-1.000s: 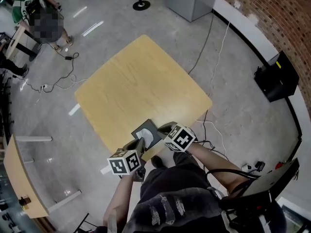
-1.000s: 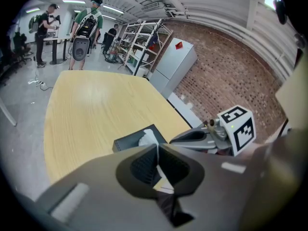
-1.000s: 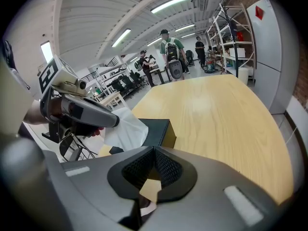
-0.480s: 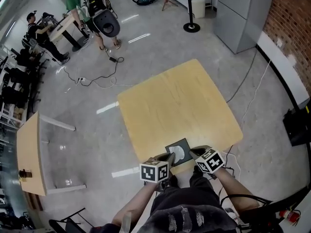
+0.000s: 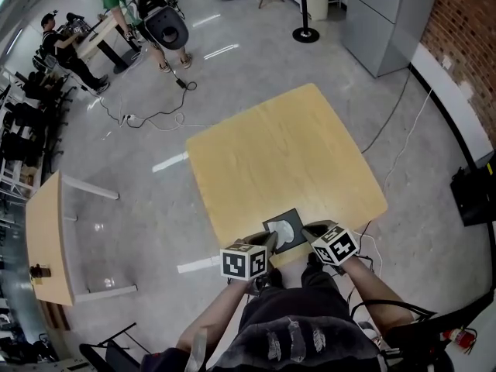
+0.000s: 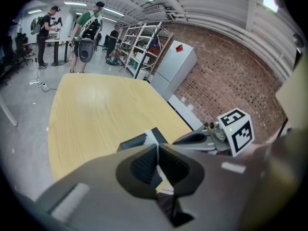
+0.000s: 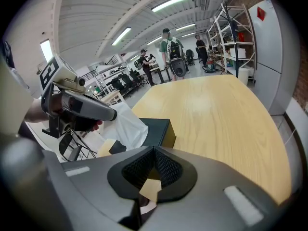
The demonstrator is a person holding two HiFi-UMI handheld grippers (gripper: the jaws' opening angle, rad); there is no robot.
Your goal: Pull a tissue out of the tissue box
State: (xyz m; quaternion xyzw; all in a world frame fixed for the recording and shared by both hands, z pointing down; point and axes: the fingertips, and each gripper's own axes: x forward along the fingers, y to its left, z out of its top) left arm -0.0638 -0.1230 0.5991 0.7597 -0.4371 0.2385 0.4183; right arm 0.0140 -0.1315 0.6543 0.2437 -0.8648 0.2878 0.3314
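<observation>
Head looks down; gripper views share tissue box [image 5: 285, 229].

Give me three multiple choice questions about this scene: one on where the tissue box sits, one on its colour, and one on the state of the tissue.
1. Where on the table is the box?
A. at the near edge, by the person
B. in the middle
C. at the far corner

2. What colour is the box's top?
A. white
B. red
C. black

3. How is the tissue?
A. lying on the floor
B. poking out of the box's top
C. spread flat on the table

Answers:
1 A: the box sits at the table edge nearest the person.
2 C: its top looks black around the opening.
3 B: white tissue rises from the opening.
</observation>
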